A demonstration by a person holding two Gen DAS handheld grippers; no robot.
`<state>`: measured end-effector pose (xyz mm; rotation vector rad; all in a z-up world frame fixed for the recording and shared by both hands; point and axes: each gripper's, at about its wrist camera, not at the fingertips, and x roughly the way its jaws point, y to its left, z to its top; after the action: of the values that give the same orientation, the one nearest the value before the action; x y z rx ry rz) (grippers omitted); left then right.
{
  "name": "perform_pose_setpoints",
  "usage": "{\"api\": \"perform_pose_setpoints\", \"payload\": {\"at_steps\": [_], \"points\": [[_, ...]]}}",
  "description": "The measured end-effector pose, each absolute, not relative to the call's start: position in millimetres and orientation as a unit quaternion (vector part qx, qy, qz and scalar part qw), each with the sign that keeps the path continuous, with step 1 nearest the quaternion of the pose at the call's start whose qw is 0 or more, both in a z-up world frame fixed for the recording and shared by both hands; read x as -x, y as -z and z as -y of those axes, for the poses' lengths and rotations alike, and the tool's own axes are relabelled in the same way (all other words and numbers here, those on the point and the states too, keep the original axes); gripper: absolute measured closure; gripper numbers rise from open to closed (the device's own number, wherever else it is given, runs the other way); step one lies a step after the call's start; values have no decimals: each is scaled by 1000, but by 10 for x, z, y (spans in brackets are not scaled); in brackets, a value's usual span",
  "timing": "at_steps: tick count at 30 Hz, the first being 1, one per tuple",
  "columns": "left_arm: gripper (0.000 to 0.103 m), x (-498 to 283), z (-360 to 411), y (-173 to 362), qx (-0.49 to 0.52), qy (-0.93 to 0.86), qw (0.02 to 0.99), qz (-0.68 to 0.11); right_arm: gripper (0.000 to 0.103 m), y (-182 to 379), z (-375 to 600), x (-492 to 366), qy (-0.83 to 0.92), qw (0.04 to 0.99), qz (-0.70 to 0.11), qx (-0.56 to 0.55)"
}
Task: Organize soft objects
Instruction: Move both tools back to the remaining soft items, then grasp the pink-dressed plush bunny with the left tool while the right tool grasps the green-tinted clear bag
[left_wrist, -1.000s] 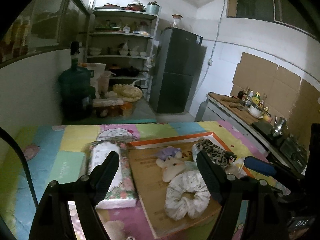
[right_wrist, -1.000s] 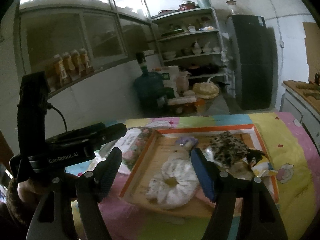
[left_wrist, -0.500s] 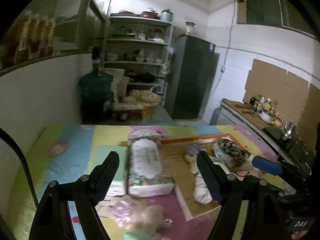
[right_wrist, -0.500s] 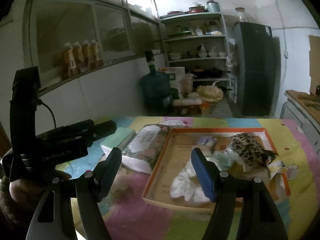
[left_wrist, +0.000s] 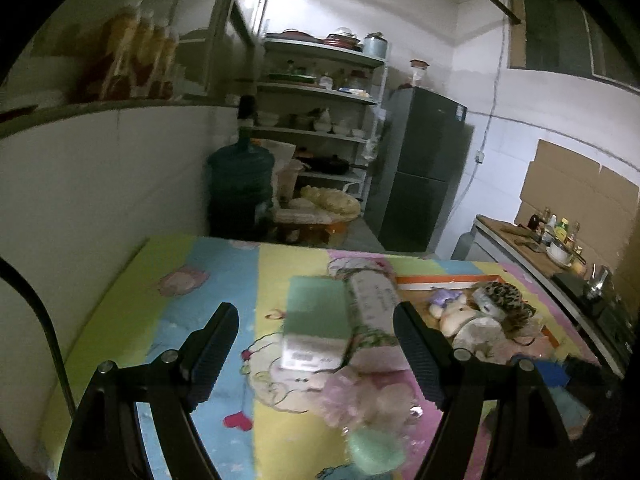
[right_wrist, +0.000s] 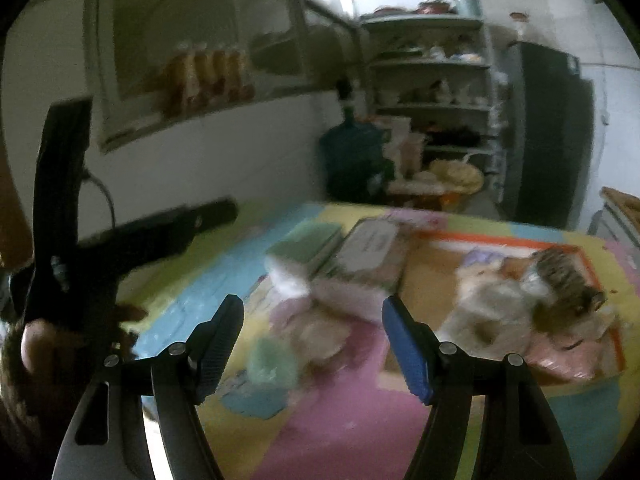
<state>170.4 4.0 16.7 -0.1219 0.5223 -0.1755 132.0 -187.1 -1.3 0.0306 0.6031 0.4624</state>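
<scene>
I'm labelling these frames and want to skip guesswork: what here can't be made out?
- Right wrist view: motion blur smears the toys in the tray; none can be told apart.
- Left wrist view: the left hand-held gripper finger covers the tray's near left corner.
- Left wrist view: print on the tissue pack is too blurred to read.
- Left wrist view: the green puff is blurred; its shape is unclear.

Table cover: patchwork of blue, yellow, pink and lime blocks with cartoon prints and a red heart. Tray, right of frame: brown floor, orange rim. Scrunchie: leopard spots. Tissue pack, centre: pale green top. Second pack: white with floral edges. Pad, lower centre: mint green
</scene>
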Motion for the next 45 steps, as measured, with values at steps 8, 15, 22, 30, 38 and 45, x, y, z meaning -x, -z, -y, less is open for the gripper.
{"api": "perform_pose_setpoints", "payload": {"at_steps": [8, 15, 22, 30, 38, 45], "points": [[24, -1659, -264, 47, 62, 77, 957, -274, 30, 562, 1434, -1357, -237, 903, -358, 16], [24, -1658, -384, 164, 67, 73, 954, -282, 30, 761, 1303, -1473, -219, 899, -377, 34], [24, -1654, -426, 206, 69, 73, 954, -283, 30, 829, 1246, -1541, -212, 898, -383, 41], [24, -1649, -430, 212, 69, 75, 953, -284, 53, 848, 1205, -1536, -210, 897, -386, 50], [24, -1644, -460, 258, 63, 101, 953, -279, 61, 765, 1257, -1392, -225, 896, -381, 45], [24, -1730, -233, 273, -12, 189, 942, -278, 61, 533, 1499, -1158, -220, 908, -355, 25]]}}
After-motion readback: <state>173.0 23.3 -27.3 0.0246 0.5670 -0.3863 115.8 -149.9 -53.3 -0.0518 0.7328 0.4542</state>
